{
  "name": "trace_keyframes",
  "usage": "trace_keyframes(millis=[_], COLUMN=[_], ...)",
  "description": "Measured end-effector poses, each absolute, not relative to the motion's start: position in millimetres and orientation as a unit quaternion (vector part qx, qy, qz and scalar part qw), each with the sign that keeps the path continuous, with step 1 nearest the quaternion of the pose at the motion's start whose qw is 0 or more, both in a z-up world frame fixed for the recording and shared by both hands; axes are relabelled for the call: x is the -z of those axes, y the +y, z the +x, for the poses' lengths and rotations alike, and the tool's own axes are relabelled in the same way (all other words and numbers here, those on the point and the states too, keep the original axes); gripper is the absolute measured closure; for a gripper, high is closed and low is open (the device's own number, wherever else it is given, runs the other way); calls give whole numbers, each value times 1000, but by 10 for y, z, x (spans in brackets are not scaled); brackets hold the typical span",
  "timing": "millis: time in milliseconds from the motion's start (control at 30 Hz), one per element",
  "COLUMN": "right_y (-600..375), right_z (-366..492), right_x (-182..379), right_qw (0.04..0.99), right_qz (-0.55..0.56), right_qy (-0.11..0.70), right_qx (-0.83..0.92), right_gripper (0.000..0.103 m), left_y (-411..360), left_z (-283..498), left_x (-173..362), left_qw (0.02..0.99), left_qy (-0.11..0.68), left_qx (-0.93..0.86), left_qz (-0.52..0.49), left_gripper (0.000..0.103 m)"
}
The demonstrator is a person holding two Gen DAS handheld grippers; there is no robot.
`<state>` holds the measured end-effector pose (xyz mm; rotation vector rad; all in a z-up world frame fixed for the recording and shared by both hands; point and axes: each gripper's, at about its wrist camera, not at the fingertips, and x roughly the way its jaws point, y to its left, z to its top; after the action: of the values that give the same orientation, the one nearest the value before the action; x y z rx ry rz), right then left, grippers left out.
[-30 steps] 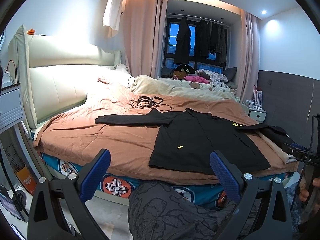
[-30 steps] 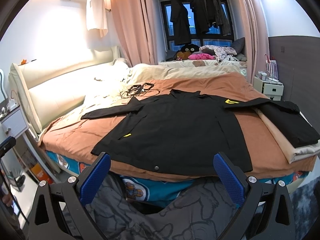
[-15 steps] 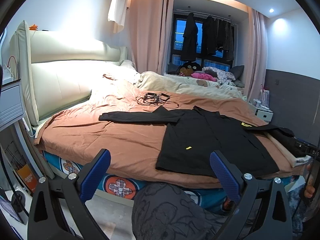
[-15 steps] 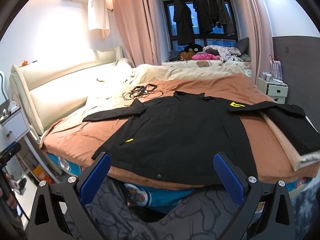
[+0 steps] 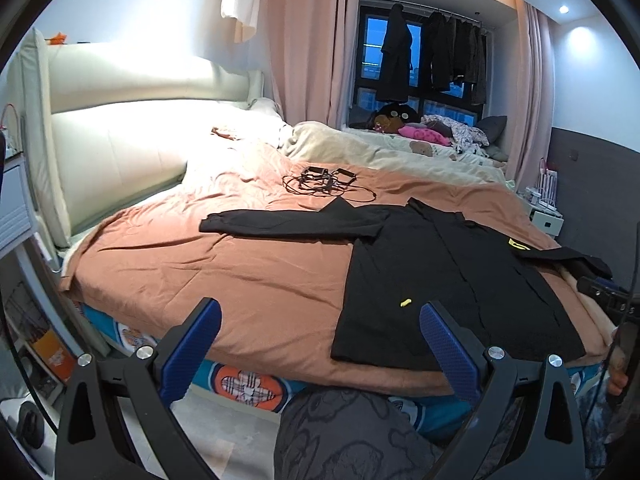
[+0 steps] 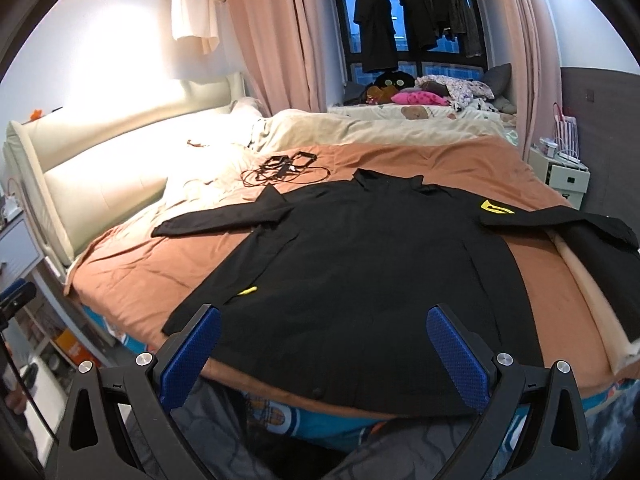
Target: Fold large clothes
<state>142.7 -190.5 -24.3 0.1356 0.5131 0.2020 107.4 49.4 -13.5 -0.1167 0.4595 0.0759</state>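
Still, both the left claw (image 5: pixel 320 340) and the right claw (image 6: pixel 323 344) were open and empty, so a careless grab of the black jacket (image 6: pixel 360 264) could wrinkle it.

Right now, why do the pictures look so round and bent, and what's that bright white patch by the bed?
Both views are fisheye: straight edges bow, and corners go black. In the left wrist view the headboard is washed out by glare; the right wrist view shows the same glare. The black shirt stays sharp but shows little detail.
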Motion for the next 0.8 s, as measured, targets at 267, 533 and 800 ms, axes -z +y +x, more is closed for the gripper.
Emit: trace_keyframes(millis=[267, 533, 800], right_y=[-1826, -1661, -1522], right_z=[1881, 2376, 2951], right_x=[330, 435, 452], right_qw=[955, 946, 941], right_qz=[84, 75, 88], right_qy=[264, 290, 301], right_qx=[-109, -125, -128], right_gripper=[0, 0, 4], left_y=[648, 888, 1129], left_z=[1609, 2271, 2970], left_x=[253, 363, 480], left_qw=[963, 955, 948], left_qy=[257, 286, 311], left_qx=[-42, -29, -21], left_qz=[-68, -73, -63], left_gripper=[1, 1, 4])
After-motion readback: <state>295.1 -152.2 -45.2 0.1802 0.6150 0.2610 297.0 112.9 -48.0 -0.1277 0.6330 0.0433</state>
